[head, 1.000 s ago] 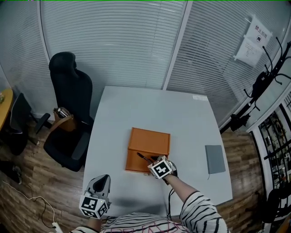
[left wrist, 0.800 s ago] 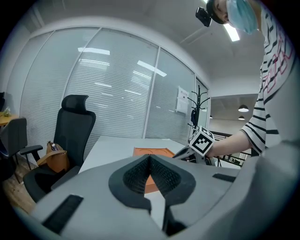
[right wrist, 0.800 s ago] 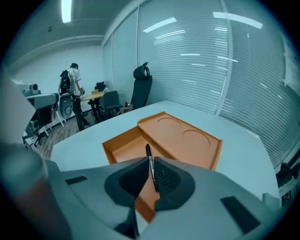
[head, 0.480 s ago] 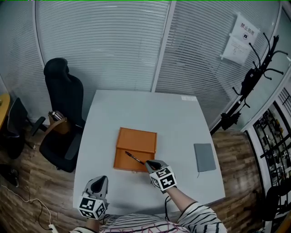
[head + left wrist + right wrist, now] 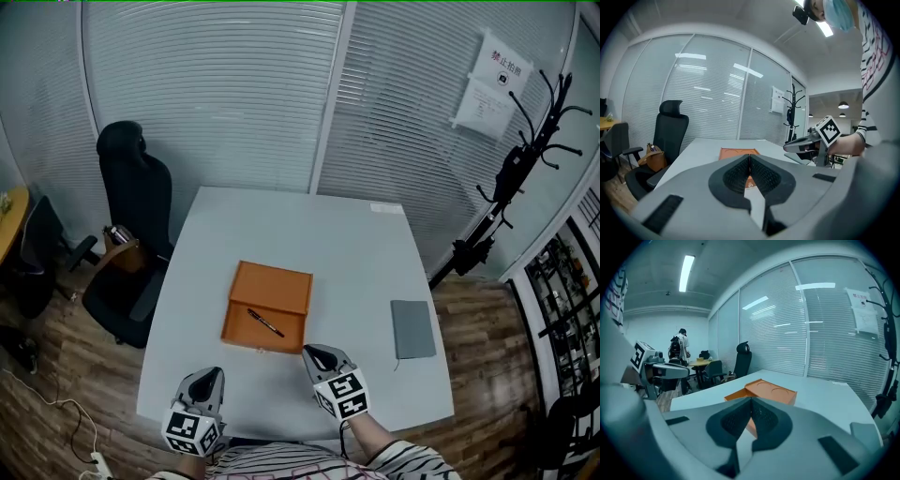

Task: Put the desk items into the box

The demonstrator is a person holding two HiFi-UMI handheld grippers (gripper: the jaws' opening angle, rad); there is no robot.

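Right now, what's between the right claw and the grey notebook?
Nothing: only bare tabletop lies between the right claw and the grey notebook, per the head view.

Both tools held low in front of the person: the left gripper [image 5: 207, 374] and the right gripper [image 5: 313, 352] point forward, side by side and well apart, the right one reaching a little further ahead. Each shows its marker cube on top, the left cube [image 5: 194, 429] and the right cube [image 5: 349, 397] facing the head camera. Both pairs of jaws are pressed together, tips touching, with nothing between them. The right arm, in a striped sleeve [image 5: 412, 455], enters from the lower edge.
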